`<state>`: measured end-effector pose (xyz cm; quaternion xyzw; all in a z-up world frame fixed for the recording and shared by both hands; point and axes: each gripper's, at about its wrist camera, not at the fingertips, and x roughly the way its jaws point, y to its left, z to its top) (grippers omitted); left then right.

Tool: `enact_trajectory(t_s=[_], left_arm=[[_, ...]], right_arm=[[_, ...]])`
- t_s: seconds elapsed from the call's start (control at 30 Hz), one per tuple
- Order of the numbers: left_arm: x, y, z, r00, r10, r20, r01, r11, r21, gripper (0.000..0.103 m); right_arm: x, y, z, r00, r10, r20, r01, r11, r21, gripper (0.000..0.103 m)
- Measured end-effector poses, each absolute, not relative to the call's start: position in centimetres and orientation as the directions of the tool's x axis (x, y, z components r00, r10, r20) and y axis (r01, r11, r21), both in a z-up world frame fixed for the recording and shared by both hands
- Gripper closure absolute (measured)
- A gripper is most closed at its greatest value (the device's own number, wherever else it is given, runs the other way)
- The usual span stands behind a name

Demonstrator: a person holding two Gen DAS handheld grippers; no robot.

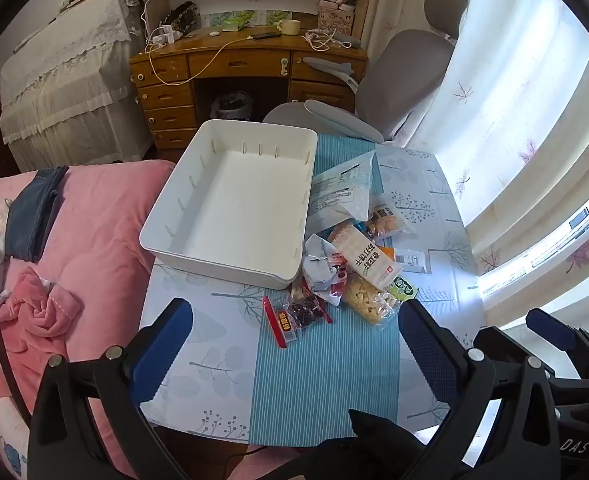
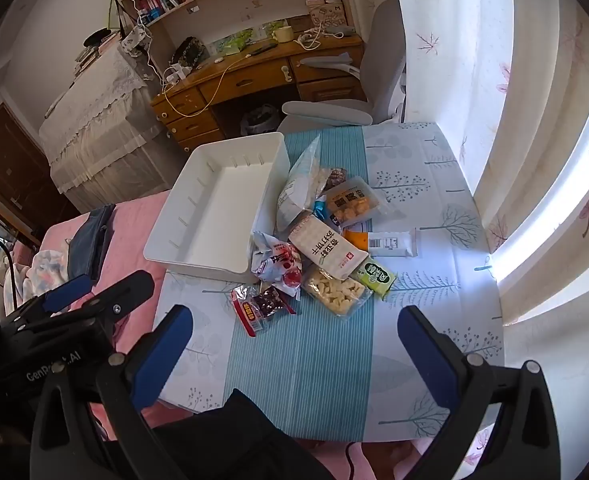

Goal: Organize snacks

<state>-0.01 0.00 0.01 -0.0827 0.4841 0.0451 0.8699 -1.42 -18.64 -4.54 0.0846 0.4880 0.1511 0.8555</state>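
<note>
A white plastic bin (image 1: 198,240) (image 2: 182,248) stands empty on the left of a small table. A pile of snack packets (image 1: 358,256) (image 2: 326,248) lies just right of it: a red-labelled packet of dark pieces (image 1: 294,316) (image 2: 260,306), a clear bag of pale puffs (image 1: 368,300) (image 2: 336,292), a white cracker pack (image 1: 360,254) (image 2: 326,252), and a large pale-blue bag (image 1: 342,192) (image 2: 298,188). My left gripper (image 1: 294,356) is open and empty, above the table's near edge. My right gripper (image 2: 294,356) is also open and empty, beside the left one.
The table (image 1: 314,380) (image 2: 434,200) has a blue striped and leaf-print cloth. A pink bed (image 1: 86,260) lies to the left, a grey office chair (image 1: 398,72) and wooden desk (image 1: 246,60) behind, curtains (image 1: 514,120) to the right.
</note>
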Motion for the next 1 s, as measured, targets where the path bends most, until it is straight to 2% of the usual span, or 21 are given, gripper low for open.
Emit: enact_trajectory(t_s=[1.0], left_arm=[[0.3, -0.16, 0.13, 0.529, 0.001, -0.848, -0.156, 0.983, -0.097, 0.002]], right_arm=[[-0.8, -18.53, -4.34, 0.481, 0.342, -0.808, -0.176, 0.94, 0.293, 0.0]])
